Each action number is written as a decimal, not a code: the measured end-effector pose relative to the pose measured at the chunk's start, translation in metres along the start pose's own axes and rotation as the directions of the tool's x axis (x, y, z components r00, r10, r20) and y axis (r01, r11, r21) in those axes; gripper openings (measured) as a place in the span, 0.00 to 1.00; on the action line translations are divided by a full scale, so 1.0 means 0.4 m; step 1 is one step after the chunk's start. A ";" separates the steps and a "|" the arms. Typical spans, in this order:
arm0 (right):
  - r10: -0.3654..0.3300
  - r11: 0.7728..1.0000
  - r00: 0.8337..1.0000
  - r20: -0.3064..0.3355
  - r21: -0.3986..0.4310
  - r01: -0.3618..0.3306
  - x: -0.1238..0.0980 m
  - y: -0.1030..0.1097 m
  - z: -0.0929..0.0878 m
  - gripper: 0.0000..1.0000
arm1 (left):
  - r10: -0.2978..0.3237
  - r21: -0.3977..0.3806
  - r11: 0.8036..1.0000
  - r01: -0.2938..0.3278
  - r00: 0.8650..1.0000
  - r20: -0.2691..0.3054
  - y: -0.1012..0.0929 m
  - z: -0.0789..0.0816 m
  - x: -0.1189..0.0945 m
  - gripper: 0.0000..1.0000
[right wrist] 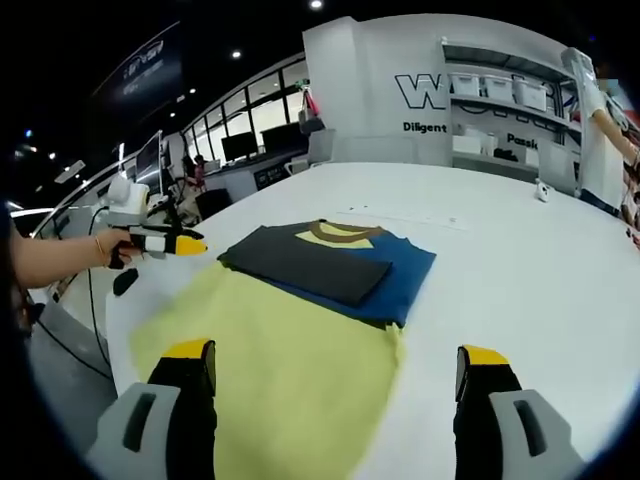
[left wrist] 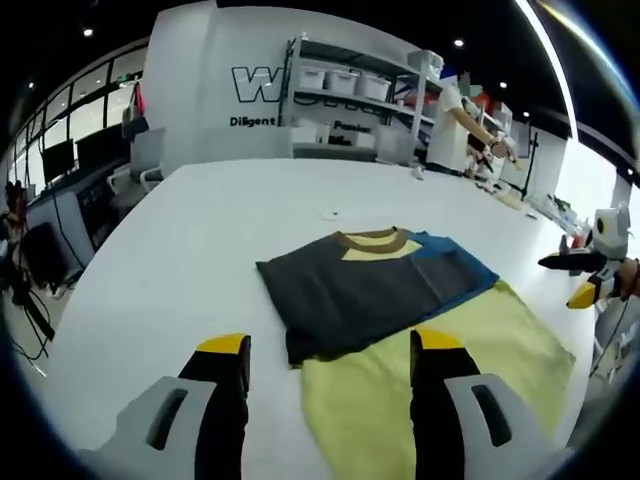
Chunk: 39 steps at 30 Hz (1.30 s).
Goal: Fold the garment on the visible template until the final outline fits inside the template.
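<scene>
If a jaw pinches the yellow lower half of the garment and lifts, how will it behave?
The garment lies flat, its top folded over in thin layers, so it is probably floppy and would drape. It looks light. The smooth white table suggests it may slide when pushed.

The garment (left wrist: 375, 290) lies on the counter (left wrist: 200, 250), its folded upper part resting on its own spread lower part, collar toward the far side. In the left gripper view, the left hand-held gripper (left wrist: 330, 355) hangs above the near edge of the garment, one jaw over bare counter, the other over the cloth. The right hand-held gripper (left wrist: 590, 275) sits off the garment's right side. In the right gripper view, the right hand-held gripper (right wrist: 335, 365) hovers with the garment's near part between its jaws. Shelving (left wrist: 350, 90) stands behind the counter, and a person (left wrist: 455, 125) stands beside it.
</scene>
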State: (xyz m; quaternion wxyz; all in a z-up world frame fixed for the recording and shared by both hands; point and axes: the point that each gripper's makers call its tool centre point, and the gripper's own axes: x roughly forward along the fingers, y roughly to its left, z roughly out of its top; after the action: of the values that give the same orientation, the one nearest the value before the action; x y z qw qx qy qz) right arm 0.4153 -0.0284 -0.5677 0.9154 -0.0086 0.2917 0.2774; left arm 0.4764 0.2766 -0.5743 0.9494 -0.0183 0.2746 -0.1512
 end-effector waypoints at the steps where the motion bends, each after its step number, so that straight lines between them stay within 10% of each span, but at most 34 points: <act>1: 0.000 1.000 1.000 0.000 -0.001 0.000 -0.003 0.003 -0.001 0.99 | 0.002 0.000 1.000 -0.002 1.000 0.000 -0.001 -0.001 -0.006 0.69; 17: 0.023 1.000 0.998 -0.058 0.000 -0.023 -0.047 0.060 -0.075 0.99 | -0.035 -0.023 0.999 0.034 0.999 -0.028 -0.063 -0.073 -0.109 0.99; 39: 0.002 1.000 0.997 -0.079 0.021 0.000 -0.131 0.119 -0.169 0.96 | -0.046 -0.027 0.999 0.043 0.992 -0.122 -0.117 -0.224 -0.251 0.93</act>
State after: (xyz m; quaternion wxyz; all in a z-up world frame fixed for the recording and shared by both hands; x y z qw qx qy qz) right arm 0.3200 -0.0265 -0.5886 0.9030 -0.0097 0.3306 0.2741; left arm 0.3354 0.2660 -0.5929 0.9269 -0.0269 0.3335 -0.1699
